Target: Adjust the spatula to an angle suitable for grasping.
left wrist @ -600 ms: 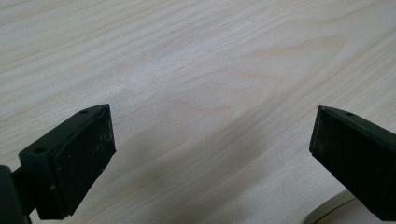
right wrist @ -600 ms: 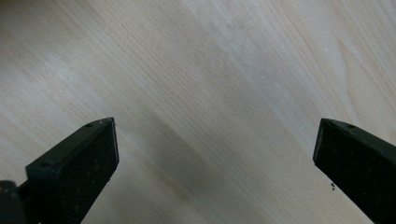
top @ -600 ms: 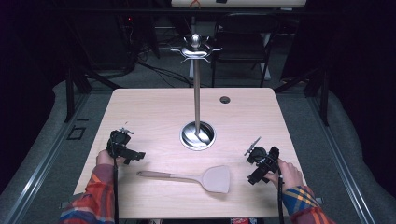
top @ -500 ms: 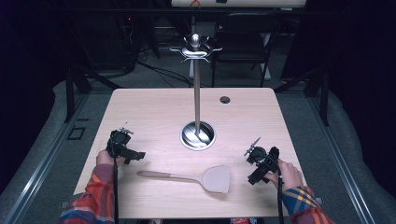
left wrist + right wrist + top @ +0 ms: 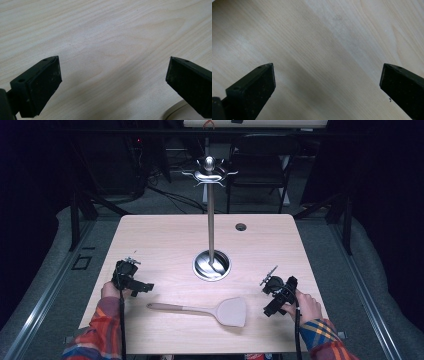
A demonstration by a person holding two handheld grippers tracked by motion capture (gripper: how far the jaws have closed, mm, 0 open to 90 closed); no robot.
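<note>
Wooden table, one taupe silicone spatula with a long slim handle lying flat between two released tongs.

Left gripper stands spread, nothing between its jaws; the handle tip lies near it at about four o'clock. The spatula's long axis runs nine to three, blade rightward. Right gripper, equally spread and unladen, has the blade near it at nine o'clock.

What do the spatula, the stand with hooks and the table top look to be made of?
Spatula: probably silicone or plastic, matte beige-brown, with no glare on blade or handle. Stand: metal, polished, likely steel or chrome; its round base mirrors light and the pole and hooks gleam. Table: pale wood or wood-look laminate, satin finish; the grain lines show clearly in the left gripper view, though veneer or print cannot be told apart.
</note>
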